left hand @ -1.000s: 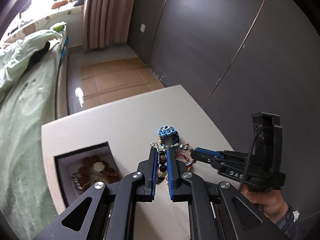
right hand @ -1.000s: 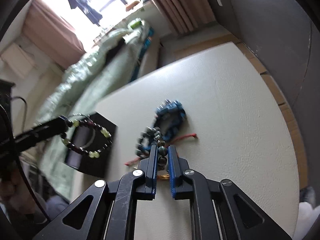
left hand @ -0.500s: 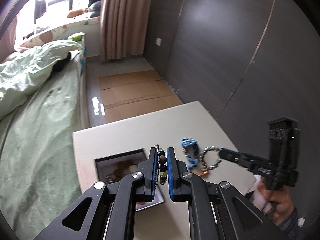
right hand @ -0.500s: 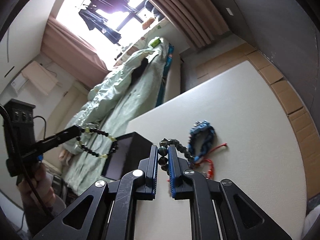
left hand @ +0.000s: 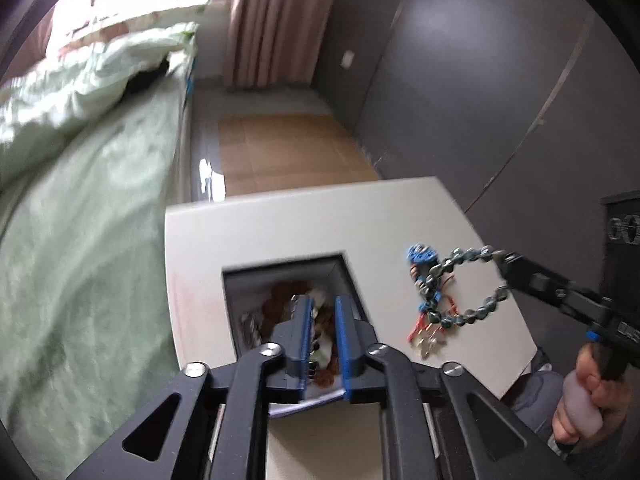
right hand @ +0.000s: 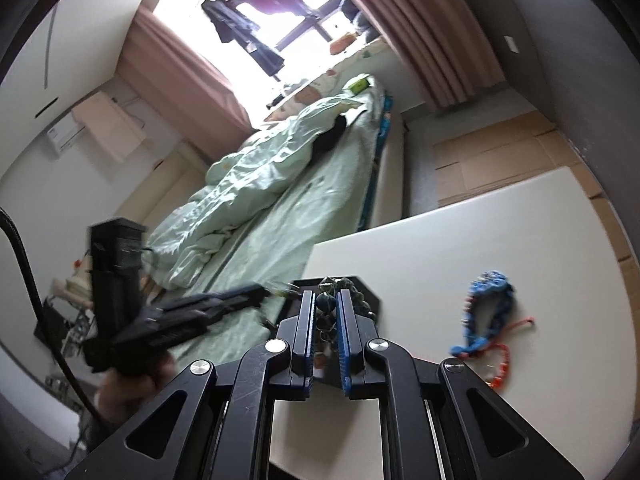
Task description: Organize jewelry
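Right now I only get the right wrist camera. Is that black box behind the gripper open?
Observer: Yes. The box is open, with brown beads lying inside.
Operator: What exactly am I holding?
Observer: A full loop of grey-green beads, pinched at one end by the right gripper.
Operator: And the other gripper?
Observer: The left gripper points straight into the box opening.

- Bed (right hand: 304, 184) with green duvet (left hand: 80, 92) beside the table (left hand: 280, 220)
- Pink curtain (left hand: 264, 20), bright window (right hand: 272, 4)
- Cardboard (left hand: 288, 152) on the floor
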A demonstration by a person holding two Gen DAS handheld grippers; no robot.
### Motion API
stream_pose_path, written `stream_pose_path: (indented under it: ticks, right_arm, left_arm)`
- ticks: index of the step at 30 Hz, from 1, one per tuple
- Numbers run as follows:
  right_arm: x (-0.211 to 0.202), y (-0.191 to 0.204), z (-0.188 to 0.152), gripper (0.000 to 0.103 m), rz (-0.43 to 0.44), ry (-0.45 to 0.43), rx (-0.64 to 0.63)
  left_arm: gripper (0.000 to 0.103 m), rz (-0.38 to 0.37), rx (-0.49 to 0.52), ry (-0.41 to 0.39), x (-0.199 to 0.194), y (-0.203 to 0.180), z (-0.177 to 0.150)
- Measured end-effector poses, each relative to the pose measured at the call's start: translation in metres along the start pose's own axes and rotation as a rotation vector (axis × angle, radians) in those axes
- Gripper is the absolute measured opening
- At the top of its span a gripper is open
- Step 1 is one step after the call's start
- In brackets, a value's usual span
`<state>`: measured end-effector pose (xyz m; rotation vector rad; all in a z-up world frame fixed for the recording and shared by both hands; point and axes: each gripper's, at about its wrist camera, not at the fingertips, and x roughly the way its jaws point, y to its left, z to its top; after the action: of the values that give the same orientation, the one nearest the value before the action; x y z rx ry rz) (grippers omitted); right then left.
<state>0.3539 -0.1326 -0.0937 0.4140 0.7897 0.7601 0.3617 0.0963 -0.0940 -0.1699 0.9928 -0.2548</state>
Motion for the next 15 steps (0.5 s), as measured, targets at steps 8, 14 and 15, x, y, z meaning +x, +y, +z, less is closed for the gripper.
stream_pose_path:
  ticks: [8,14,15]
  right_arm:
    - [0.024,0.033,0.003,0.011,0.018,0.041,-0.051]
    - [0.042,0.048,0.004,0.012,0.025,0.072,-0.065]
    - [0.046,0.048,0.004,0.012,0.023,0.080,-0.065]
  left_arm:
    - [0.060,0.009,-0.047,-0.071,-0.025,0.026,-0.009]
    - [0.062,0.022,-0.060,-0.097,-0.043,0.039,-0.012]
    - [0.066,0.026,-0.060,-0.100,-0.046,0.040,-0.013]
